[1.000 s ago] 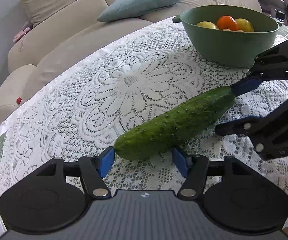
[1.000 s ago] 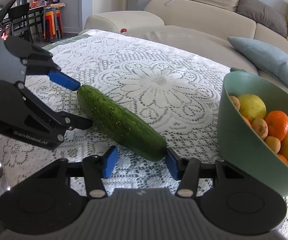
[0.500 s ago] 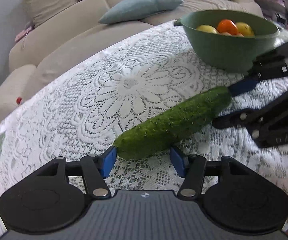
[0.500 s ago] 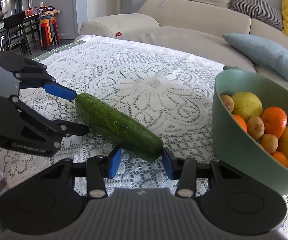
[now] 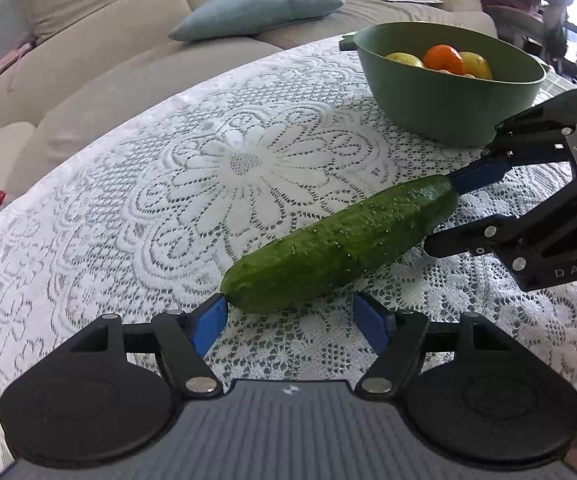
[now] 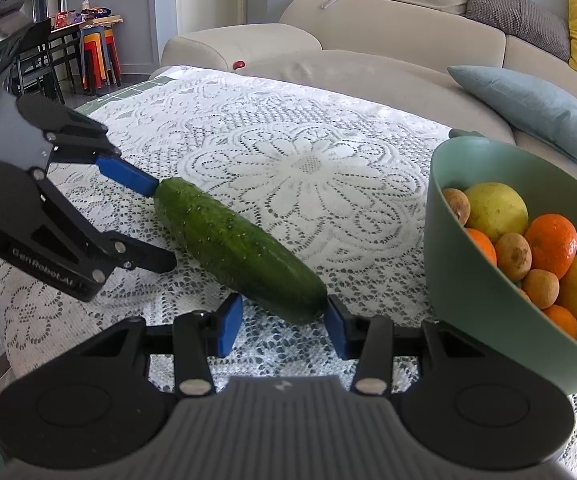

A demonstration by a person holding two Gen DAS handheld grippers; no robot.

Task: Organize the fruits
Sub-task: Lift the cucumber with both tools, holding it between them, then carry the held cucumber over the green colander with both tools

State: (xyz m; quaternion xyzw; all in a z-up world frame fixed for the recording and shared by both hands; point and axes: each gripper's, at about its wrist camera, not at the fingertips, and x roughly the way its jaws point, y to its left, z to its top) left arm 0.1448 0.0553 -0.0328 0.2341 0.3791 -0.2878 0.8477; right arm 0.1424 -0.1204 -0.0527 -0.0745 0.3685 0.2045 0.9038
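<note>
A cucumber (image 5: 340, 244) lies on the lace-covered worktop (image 5: 208, 168) beside the green fruit bowl (image 5: 448, 92). The left hand-held gripper (image 5: 292, 320) has just been widening, released around one end. The right hand-held gripper (image 6: 280, 320) straddles the other end, unclenched.

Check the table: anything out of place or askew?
One thing: the cucumber lies loose on the lace tablecloth, diagonal between the left gripper and right gripper, while the other produce sits in the green bowl. No spill or damage shows.
</note>
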